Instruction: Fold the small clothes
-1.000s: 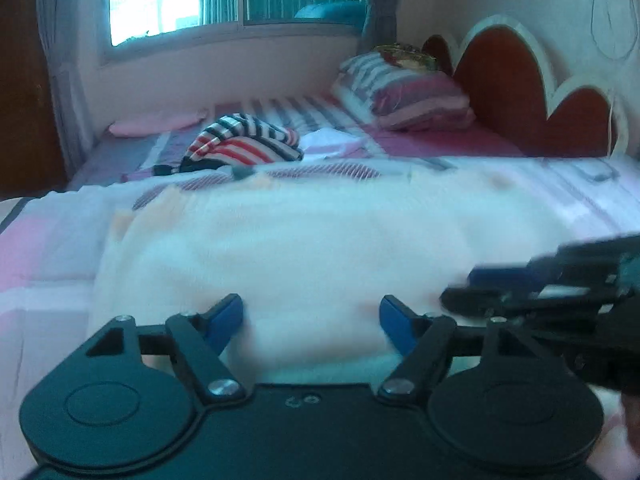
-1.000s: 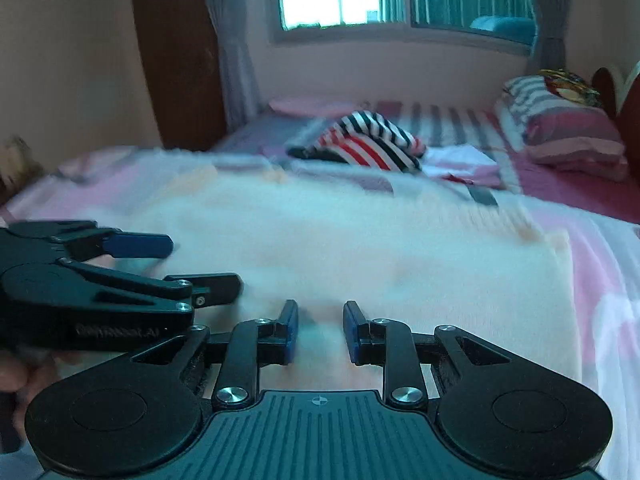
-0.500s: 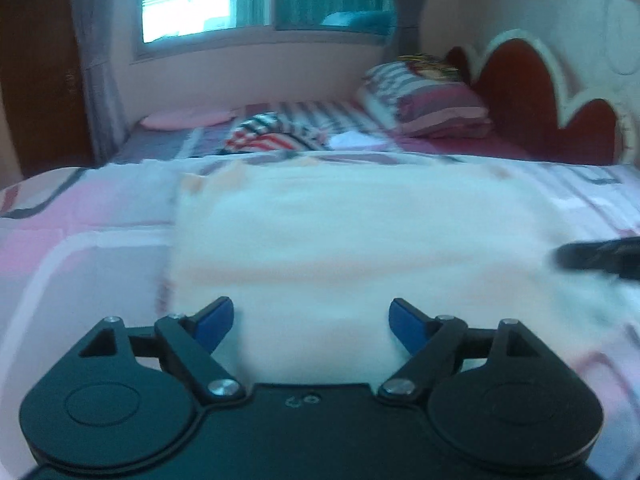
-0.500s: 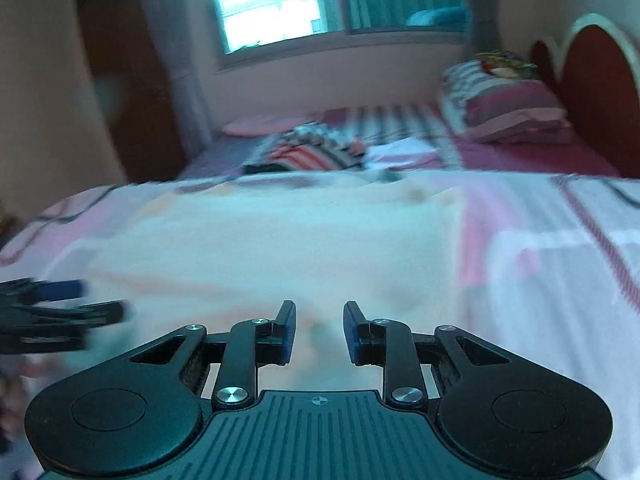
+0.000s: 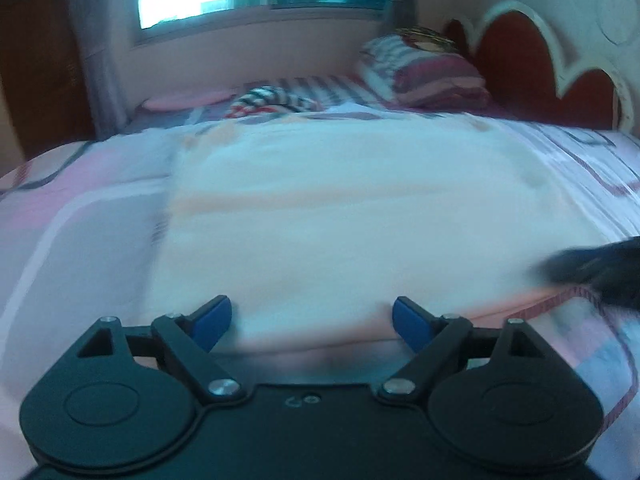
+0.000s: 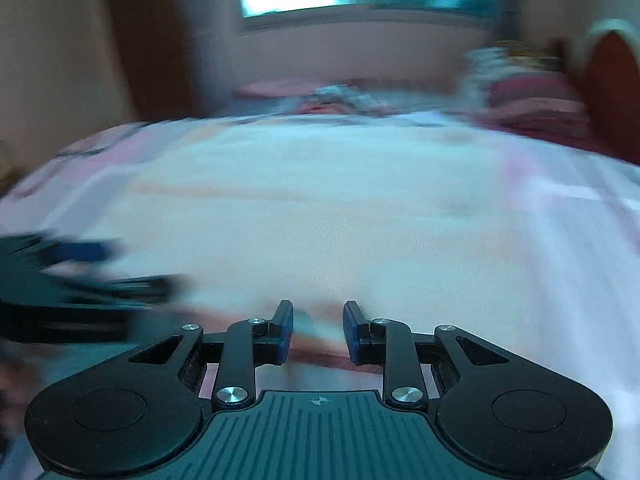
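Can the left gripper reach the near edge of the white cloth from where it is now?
Probably yes: the left gripper is open with the white cloth edge right before it, and nothing lies between.

A pale cream cloth (image 5: 352, 216) lies spread flat on the pink patterned bed (image 5: 80, 208), filling the middle of both frames, faint peach bands crossing it, its edges blurred.

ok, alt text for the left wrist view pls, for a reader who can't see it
The left gripper, jaws wide open with nothing between them, points at the near edge of a white cloth spread flat on a pink patterned bedspread. The blurred right gripper enters from the right edge; striped clothes and pillows lie beyond.
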The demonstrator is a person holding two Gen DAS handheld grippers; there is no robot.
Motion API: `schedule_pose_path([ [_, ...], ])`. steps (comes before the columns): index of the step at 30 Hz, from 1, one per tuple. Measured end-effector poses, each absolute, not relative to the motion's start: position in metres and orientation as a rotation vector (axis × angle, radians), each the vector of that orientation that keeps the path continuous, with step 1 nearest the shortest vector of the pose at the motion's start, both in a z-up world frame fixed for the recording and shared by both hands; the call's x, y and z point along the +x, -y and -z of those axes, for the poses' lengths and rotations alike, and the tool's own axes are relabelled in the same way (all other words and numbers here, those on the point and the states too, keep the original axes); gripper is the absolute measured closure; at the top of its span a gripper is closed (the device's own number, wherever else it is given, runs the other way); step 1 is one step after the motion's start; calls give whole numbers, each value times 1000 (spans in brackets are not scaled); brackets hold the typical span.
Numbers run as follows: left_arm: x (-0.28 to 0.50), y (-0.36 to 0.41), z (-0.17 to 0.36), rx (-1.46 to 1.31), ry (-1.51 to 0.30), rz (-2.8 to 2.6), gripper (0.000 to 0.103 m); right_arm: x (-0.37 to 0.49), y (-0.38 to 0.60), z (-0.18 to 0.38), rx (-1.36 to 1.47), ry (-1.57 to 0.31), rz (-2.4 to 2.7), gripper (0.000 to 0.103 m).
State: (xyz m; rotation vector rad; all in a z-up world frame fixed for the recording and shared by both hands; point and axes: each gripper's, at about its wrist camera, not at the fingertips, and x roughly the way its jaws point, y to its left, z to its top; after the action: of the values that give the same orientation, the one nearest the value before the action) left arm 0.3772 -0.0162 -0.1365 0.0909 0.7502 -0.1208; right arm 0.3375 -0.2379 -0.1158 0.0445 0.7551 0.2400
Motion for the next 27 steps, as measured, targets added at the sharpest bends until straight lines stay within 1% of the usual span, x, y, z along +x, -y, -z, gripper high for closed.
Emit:
schedule_pose_path([
  [1, 371, 9, 136, 89, -745, 117, 20, 333, 257, 113, 82, -750, -177, 77],
  [3, 367, 0, 141, 111, -767, 119, 19, 332, 290, 118, 163, -799, -112, 78],
  [4, 366, -1, 141, 123, -758, 129, 19, 332, 301, 121, 184, -801, -123, 79],
  [5, 366, -1, 141, 127, -758, 130, 19, 332, 307, 122, 196, -796, -132, 86],
  [6, 366, 0, 141, 125, -760, 128, 19, 332, 311, 121, 207, -800, -130, 88],
  [8, 367, 0, 137, 107, -766, 114, 22, 332, 312, 121, 195, -803, -130, 88],
  [9, 367, 0, 134, 90, -764, 108, 25, 332, 309, 119, 181, -804, -129, 88],
  [10, 367, -1, 131, 77, -760, 105, 26, 331, 308, 116, 173, -798, -126, 88],
  [12, 368, -1, 132, 72, -773, 96, 26, 327, 309, 110, 194, -762, -122, 87],
  [16, 370, 0, 138, 90, -778, 95, 25, 327, 309, 119, 188, -797, -120, 88],
  [27, 366, 1, 141, 119, -771, 99, 23, 321, 308, 124, 144, -766, -127, 88],
])
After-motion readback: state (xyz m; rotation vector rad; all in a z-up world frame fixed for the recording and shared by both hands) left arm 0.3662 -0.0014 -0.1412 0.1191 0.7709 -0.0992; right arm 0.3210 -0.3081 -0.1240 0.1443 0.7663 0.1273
